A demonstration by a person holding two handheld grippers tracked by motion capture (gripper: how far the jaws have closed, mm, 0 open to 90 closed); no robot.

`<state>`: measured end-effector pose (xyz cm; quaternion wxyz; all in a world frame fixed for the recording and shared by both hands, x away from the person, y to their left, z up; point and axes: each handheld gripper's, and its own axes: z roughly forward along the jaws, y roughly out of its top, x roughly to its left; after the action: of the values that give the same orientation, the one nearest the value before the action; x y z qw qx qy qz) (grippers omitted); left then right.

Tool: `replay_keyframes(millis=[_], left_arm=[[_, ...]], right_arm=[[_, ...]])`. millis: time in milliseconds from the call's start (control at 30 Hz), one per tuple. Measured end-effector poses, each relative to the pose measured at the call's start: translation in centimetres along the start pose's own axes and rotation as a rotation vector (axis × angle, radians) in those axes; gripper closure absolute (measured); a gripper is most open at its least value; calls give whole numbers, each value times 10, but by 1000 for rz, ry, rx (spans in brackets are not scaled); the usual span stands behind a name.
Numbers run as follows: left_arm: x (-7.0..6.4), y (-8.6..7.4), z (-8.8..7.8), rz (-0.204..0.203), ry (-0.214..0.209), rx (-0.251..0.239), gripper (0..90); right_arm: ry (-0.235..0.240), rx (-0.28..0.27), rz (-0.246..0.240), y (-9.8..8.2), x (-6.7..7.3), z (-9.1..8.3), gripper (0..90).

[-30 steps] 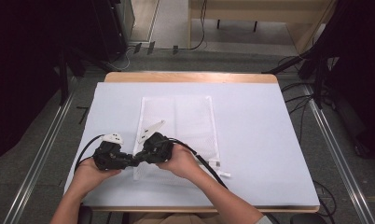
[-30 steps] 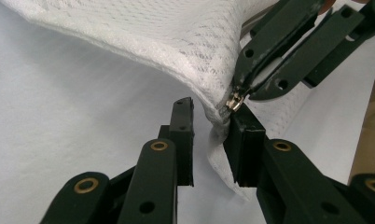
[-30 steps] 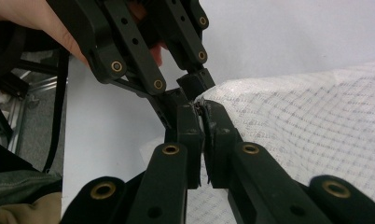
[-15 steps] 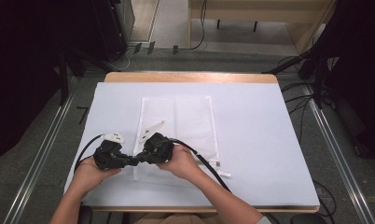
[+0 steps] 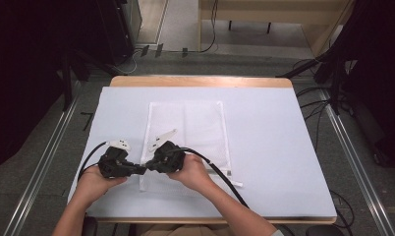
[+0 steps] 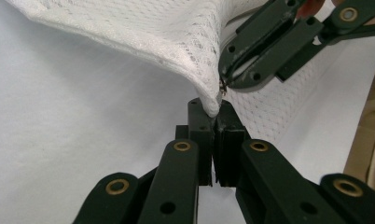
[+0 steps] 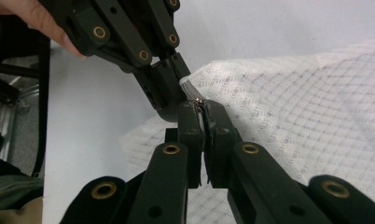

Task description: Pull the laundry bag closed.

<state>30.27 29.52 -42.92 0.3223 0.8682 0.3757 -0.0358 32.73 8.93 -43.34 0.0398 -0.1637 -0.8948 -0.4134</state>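
Note:
A white mesh bag (image 5: 195,128) lies flat on the white table cover (image 5: 274,147), its long side running away from me. At its near left corner the two grippers meet tip to tip. My left gripper (image 5: 142,170) comes in from the left and is shut on the lifted corner's edge (image 6: 212,105). The right gripper (image 5: 149,167) comes from the right, shut on the same corner, where a small metal piece (image 7: 197,101) shows at its tips. In the left gripper view the right gripper (image 6: 227,81) sits just above the left gripper (image 6: 214,114). Mesh (image 7: 307,102) spreads right of the right gripper (image 7: 202,109).
The right gripper's black cable (image 5: 220,173) trails across the bag's near edge toward the table's front. The left one's cable (image 5: 90,160) loops off to the left. Dark equipment (image 5: 48,59) and floor rails (image 5: 43,167) flank the table.

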Motion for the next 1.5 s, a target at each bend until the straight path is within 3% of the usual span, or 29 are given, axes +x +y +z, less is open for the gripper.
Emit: replay_keyframes(millis=[200,400,500,667,967,1500], left_arm=[[0,0,0,-2,-12,6,884],[2,-1,0,-8,8,22,884],[3,-2,-1,-3,2,10,883],[2,-2,-2,5,-2,-2,883],[3,-3,-2,8,-2,5,882],[3,-3,-2,2,-1,7,880]], right_arm=[[-2,0,2,-2,-1,-1,882],[-23,25,6,-6,-6,-2,882],[-13,20,27,-12,-10,-4,881],[-21,13,18,-13,-11,-7,881],[-34,25,11,-17,-12,-8,881],[-36,25,42,-27,-20,-17,880]])
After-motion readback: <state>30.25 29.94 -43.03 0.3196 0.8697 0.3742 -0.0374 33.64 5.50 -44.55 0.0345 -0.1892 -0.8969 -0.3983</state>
